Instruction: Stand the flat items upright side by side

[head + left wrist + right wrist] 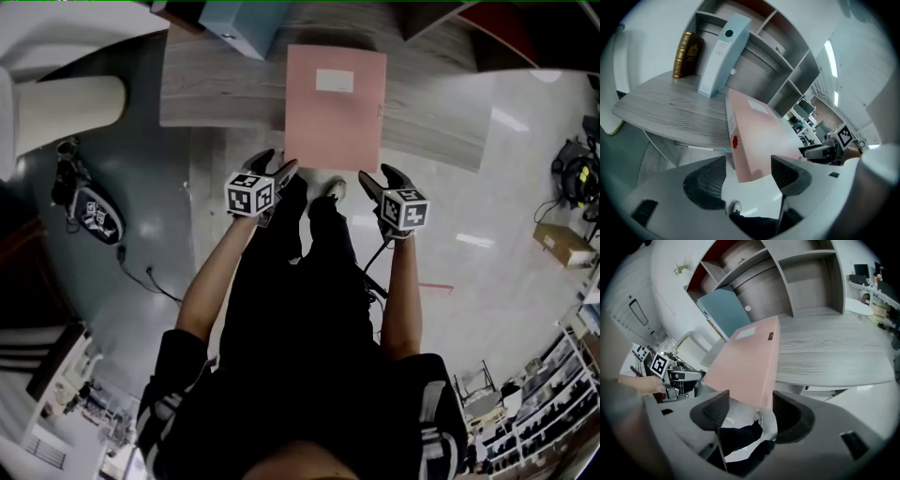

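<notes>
A pink folder (pixel 335 108) lies flat across the near edge of the grey wood table (pixel 206 84), its white label (pixel 335 81) facing up and its near end jutting out past that edge toward the person standing there. The left gripper (pixel 277 167) hangs just off the table's near edge at one overhanging corner, and the right gripper (pixel 382 180) at the other. Each gripper's jaws stand wide apart with a corner of the folder between them, and pale floor shows in the gap beside the inner pad, so neither appears to have clamped down. The overhang looks deliberate, since it leaves room for a jaw above and a jaw below the folder where the tabletop would otherwise block the lower one. Taking both near corners at once should let the broad, floppy-edged folder be tipped up evenly rather than twisting from one side. At the table's far side a blue binder (pixel 724 54) leans upright against the shelf unit (pixel 806 277), and a brown book (pixel 688 54) stands just beside it, also at the table's back. Together they form a row the folder would probably join. Judged from this, the folder is the one flat item on the table not yet stood up, and the grip that comes before lifting is not yet made
</notes>
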Tool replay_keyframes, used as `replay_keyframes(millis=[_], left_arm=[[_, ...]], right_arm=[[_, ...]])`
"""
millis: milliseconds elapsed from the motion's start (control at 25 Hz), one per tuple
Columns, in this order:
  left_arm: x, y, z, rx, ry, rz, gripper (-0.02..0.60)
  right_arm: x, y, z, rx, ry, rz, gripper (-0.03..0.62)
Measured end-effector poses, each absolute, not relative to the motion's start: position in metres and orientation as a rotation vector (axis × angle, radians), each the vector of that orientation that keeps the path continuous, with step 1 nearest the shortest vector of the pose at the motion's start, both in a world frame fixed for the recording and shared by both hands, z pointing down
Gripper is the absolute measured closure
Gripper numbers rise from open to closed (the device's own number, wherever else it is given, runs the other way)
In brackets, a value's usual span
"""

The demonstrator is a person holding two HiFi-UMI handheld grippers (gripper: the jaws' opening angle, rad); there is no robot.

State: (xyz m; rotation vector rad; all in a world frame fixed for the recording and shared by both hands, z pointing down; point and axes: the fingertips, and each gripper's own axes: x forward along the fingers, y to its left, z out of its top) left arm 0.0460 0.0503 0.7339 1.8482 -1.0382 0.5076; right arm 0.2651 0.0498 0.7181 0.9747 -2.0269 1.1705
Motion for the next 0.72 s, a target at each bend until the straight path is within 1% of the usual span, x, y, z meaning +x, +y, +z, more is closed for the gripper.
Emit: replay_keyframes(millis=[200,400,720], left_arm=[[0.033,0.04,0.755,1.681,-0.957,0.315,0.252],[0.048,0.031,0.764,1.513,-0.75,0.036,0.247],[0.068,0.026,0.773,1.552,-0.614,0.051,0.247]], right_arm=[[0.264,0.043,0.722,1.023,-2.017,1.189,0.292],[0.253,0.037,0.727,1.009,-2.018,1.223,0.298],[0.254,0.035,0.735,0.983,-1.997,1.216,0.312]])
